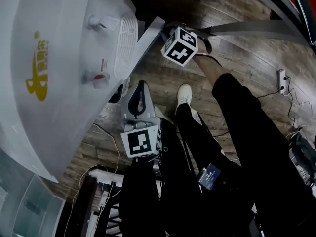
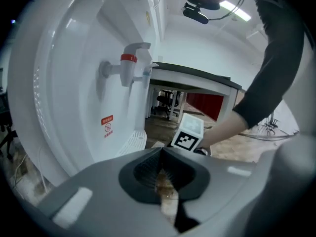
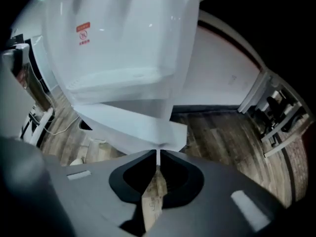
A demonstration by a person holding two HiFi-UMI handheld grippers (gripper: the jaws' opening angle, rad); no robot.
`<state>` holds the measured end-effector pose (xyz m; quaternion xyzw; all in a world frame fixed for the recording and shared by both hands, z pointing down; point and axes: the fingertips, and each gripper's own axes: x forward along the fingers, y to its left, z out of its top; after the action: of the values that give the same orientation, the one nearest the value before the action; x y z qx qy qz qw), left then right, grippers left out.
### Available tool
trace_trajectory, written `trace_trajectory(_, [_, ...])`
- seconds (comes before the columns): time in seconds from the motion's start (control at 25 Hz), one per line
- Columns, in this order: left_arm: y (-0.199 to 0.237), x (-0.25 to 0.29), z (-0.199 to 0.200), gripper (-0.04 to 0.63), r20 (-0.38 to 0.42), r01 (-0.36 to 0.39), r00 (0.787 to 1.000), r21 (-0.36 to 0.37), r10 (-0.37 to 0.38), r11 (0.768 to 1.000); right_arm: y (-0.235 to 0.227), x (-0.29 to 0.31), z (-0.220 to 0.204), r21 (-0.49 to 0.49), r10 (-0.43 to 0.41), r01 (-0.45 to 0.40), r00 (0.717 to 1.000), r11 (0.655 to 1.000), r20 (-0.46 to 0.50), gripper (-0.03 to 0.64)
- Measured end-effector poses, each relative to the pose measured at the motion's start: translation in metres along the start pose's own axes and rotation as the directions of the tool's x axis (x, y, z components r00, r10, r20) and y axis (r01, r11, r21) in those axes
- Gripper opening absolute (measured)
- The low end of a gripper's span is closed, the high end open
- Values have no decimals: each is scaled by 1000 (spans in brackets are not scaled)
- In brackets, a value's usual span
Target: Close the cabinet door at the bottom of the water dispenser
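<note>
The cabinet door (image 1: 143, 46) (image 3: 133, 125) is standing open at the foot of the water dispenser (image 1: 44, 83), swinging out from its front over the wooden floor (image 1: 247, 48). The compartment behind the door is showing only as a dark gap under the dispenser body, and what it is holding cannot be made out.

The right claw (image 3: 158, 156) is sitting at the door's outer edge, away from the dispenser. Its jaws are drawn narrow, with a thin white sliver of that edge pinched between their tips. The left claw (image 2: 162, 152) is hanging in front of the dispenser, below the taps, with its jaw tips pressed together and nothing between them.

On the dispenser's front, the red tap (image 2: 129, 65) (image 1: 98, 78) is jutting out above the slotted drip tray (image 2: 132, 141) (image 1: 127, 38), and a second tap (image 1: 101, 21) is sitting beside it.

The person's dark trouser legs and a white shoe (image 1: 184, 95) are standing just beside the open door. A white cable (image 1: 111, 137) is trailing across the floor near the dispenser's base. A power strip (image 1: 282, 81) is lying well apart from the dispenser, beyond the person's legs.
</note>
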<state>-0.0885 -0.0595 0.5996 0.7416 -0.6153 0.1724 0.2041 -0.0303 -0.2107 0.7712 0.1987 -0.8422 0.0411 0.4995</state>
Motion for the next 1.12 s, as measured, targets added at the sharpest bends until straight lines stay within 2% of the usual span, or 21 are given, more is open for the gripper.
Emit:
trace_trajectory(0.08, [1, 2, -3, 8, -7, -13, 1000, -5, 13, 1000, 0, 13, 12, -26, 13, -13, 1000, 1000, -15, 18])
trace_trajectory(0.24, [4, 5, -3, 8, -7, -24, 1000, -10, 24, 1000, -10, 27, 35, 52, -8, 6, 999, 999, 41, 8])
trace_trajectory(0.52, [6, 11, 4, 8, 9, -36, 999, -30, 36, 999, -19, 39, 59, 52, 1, -5, 997, 999, 77, 9])
trace_trajectory(0.76, [6, 13, 3, 8, 2, -26, 1000, -29, 26, 999, -22, 43, 71, 96, -25, 15, 994, 995, 106, 5])
trace_trajectory(0.96, [6, 15, 1, 8, -18, 0, 1000, -15, 0, 1000, -20, 25, 55, 21, -71, 68, 990, 997, 121, 0])
trace_trajectory(1.12, [16, 20, 10, 8, -16, -21, 1000, -6, 21, 1000, -19, -14, 27, 98, -120, 106, 981, 990, 150, 0])
